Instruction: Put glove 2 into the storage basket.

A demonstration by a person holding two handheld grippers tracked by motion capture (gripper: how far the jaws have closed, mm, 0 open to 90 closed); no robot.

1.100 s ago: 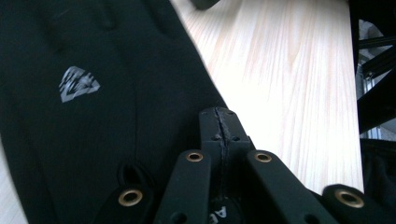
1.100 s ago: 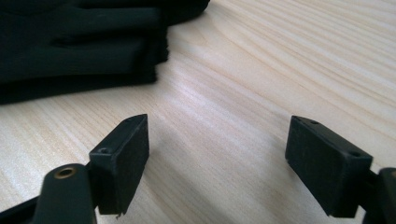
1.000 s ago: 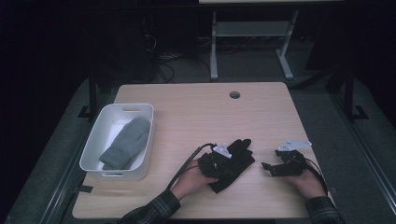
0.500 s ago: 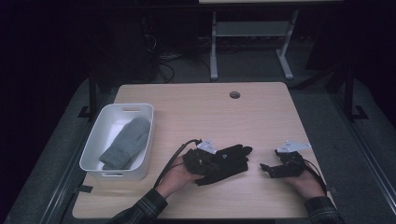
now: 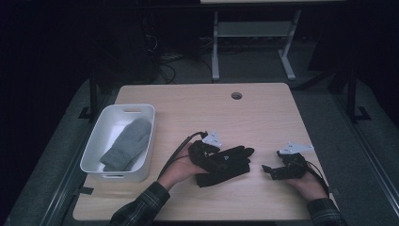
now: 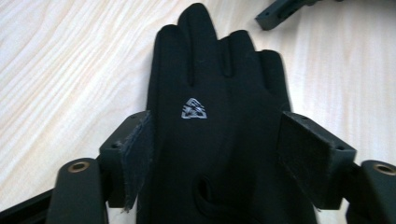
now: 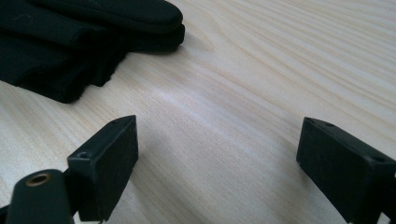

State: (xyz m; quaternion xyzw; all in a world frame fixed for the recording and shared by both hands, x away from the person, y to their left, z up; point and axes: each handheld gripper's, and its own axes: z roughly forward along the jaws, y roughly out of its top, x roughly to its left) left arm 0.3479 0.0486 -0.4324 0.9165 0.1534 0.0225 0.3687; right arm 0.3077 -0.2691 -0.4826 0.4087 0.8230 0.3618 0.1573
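Note:
A black glove (image 5: 234, 159) with a small grey triangle logo (image 6: 194, 110) lies flat near the table's front edge, fingers pointing right. It rests on more folded black fabric (image 5: 221, 176). My left gripper (image 5: 214, 153) sits over the glove's cuff end. In the left gripper view its jaws (image 6: 212, 140) have just been opening. They now stand open on either side of the glove's palm, pads beside its edges. My right gripper (image 5: 269, 169) rests open on bare wood to the glove's right, nothing between its pads (image 7: 219, 154). The glove's fingertips (image 7: 116, 18) lie just ahead of it.
A white bin (image 5: 94, 150) stands at the table's left and holds a grey knitted mitten (image 5: 127, 143). A cable hole (image 5: 236, 95) sits near the table's far edge. Bare wood stretches across the back half. A white metal stand (image 5: 249, 37) is on the floor beyond.
My left hand has drawn a little to the left. The black glove, bunched under it before, now lies stretched out with its fingers to the right. The right hand has kept still.

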